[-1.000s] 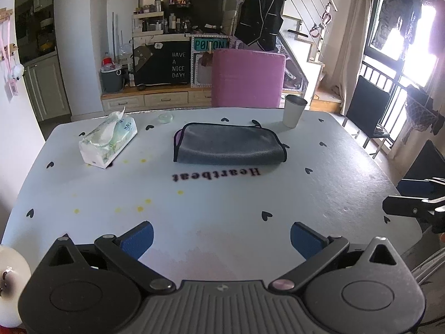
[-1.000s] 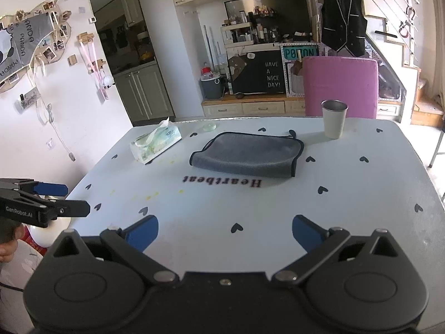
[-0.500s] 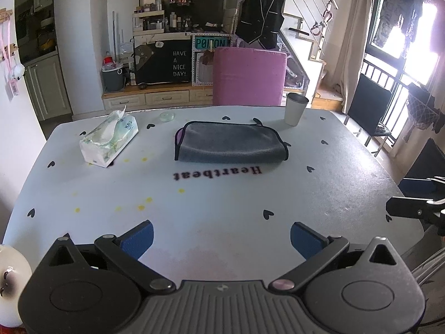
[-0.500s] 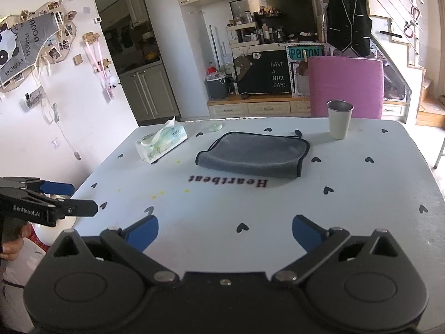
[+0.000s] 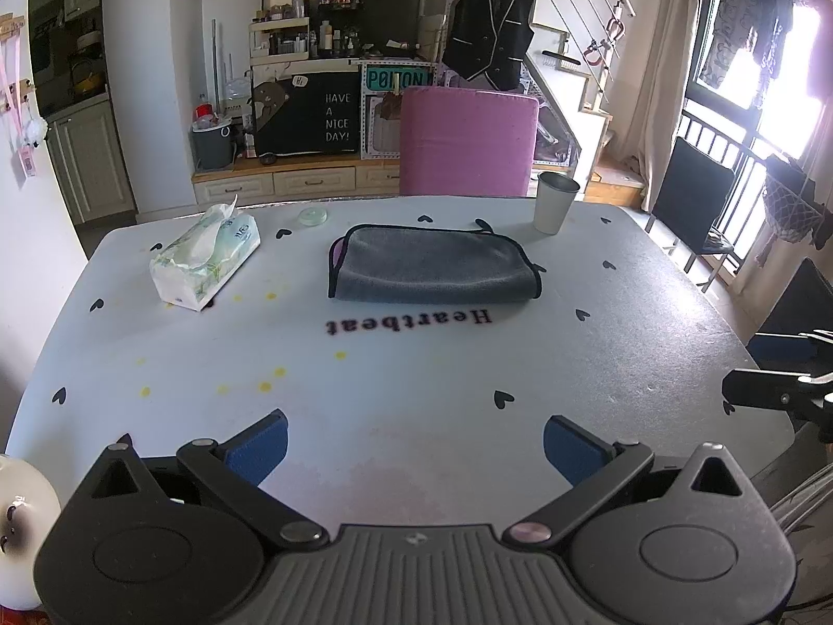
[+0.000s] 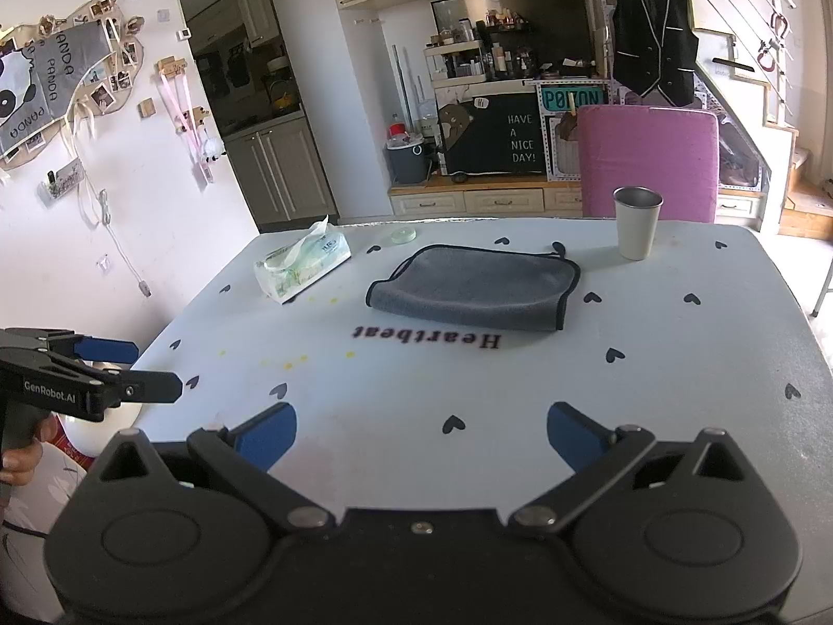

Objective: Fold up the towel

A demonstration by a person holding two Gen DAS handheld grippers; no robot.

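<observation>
Bright sunny room – pink chair (image 5: pixel 468 143) behind the worktop (image 5: pixel 416 364), cream cabinets (image 6: pixel 281 177), black vest (image 5: pixel 492 26) hanging by the staircase (image 5: pixel 583 78), balcony window (image 5: pixel 755 78) blasting light on the right – panda poster (image 6: pixel 47 83) on the white wall

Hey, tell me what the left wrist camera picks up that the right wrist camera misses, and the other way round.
Only the left wrist view shows the bright balcony window with a black chair beside it, and the right tool from the side.

Only the right wrist view shows the panda wall hanging and the left tool from the side.

Both show the folded grey towel on the white table, the tissue pack, the metal cup, the pink chair and a small clear dish. Each tool is open and empty.
</observation>
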